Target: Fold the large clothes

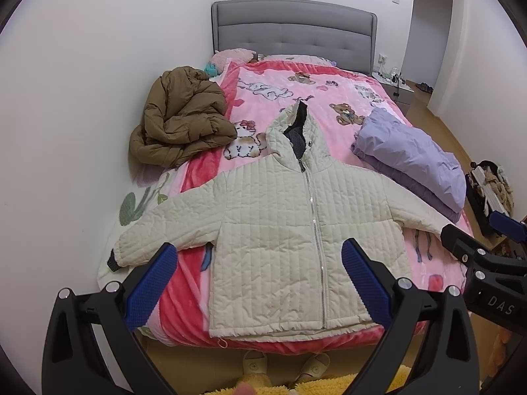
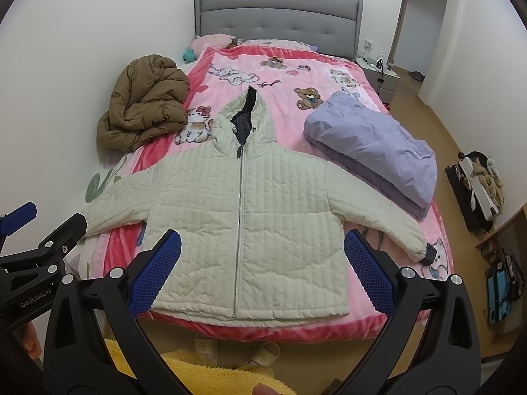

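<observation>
A cream quilted hooded jacket [image 1: 273, 230] lies flat, zipped, front up, on the near end of the bed, sleeves spread to both sides; it also shows in the right wrist view [image 2: 250, 227]. My left gripper [image 1: 260, 253] is open and empty, held above the jacket's lower hem. My right gripper [image 2: 262, 242] is open and empty, also above the hem. The right gripper shows at the right edge of the left wrist view [image 1: 474, 233]. The left gripper shows at the left edge of the right wrist view [image 2: 56, 223].
The bed has a pink cartoon blanket [image 1: 322, 92] and a grey headboard [image 1: 293, 29]. A crumpled brown puffer coat [image 1: 181, 118] lies at the left by the wall. A folded lilac jacket [image 1: 411, 158] lies at the right. Slippers [image 2: 237, 352] stand on the floor below.
</observation>
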A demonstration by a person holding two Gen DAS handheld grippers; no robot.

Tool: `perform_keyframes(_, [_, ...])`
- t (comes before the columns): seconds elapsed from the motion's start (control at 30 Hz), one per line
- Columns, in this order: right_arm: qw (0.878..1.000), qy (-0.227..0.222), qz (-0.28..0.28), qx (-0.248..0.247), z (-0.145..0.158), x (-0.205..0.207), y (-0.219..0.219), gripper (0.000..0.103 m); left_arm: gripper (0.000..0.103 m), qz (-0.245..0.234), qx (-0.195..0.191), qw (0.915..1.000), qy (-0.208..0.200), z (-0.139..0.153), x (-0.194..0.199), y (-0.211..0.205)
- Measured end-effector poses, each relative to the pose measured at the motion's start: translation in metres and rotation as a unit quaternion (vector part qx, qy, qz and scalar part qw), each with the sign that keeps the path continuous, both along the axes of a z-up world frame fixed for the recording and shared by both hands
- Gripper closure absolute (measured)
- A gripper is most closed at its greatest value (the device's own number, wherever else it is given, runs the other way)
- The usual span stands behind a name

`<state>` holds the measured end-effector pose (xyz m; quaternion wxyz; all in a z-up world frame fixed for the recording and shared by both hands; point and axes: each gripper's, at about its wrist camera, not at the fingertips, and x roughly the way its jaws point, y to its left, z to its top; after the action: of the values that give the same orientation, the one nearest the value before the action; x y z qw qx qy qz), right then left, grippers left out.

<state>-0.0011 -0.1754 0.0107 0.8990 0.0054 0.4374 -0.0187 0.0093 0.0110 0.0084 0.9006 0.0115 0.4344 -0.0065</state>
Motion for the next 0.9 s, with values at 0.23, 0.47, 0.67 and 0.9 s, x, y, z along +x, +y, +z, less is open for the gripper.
perform_keyframes(0.23, [1.0, -0.002, -0.004, 0.008, -0.0015, 0.001, 0.0018, 0.008, 0.005, 0.004, -0.022, 0.9998, 0.002, -0.0049, -0.0013, 0.0029])
perform_keyframes(0.47, [1.0, -0.004, -0.004, 0.007, -0.0005, 0.0023, 0.0013, 0.008, 0.005, 0.011, -0.029, 0.9995, 0.001, -0.0052, 0.0004, 0.003])
perform_keyframes(0.67, [1.0, -0.003, -0.004, 0.008, -0.0001, 0.0026, 0.0001, 0.008, 0.005, 0.014, -0.031, 0.9994, 0.004, -0.0056, 0.0032, 0.0046])
perform_keyframes(0.9, [1.0, -0.003, -0.003, 0.009, -0.0007, 0.0021, -0.001, 0.008, 0.005, 0.011, -0.032, 0.9994, 0.006, -0.0046, 0.0051, 0.0054])
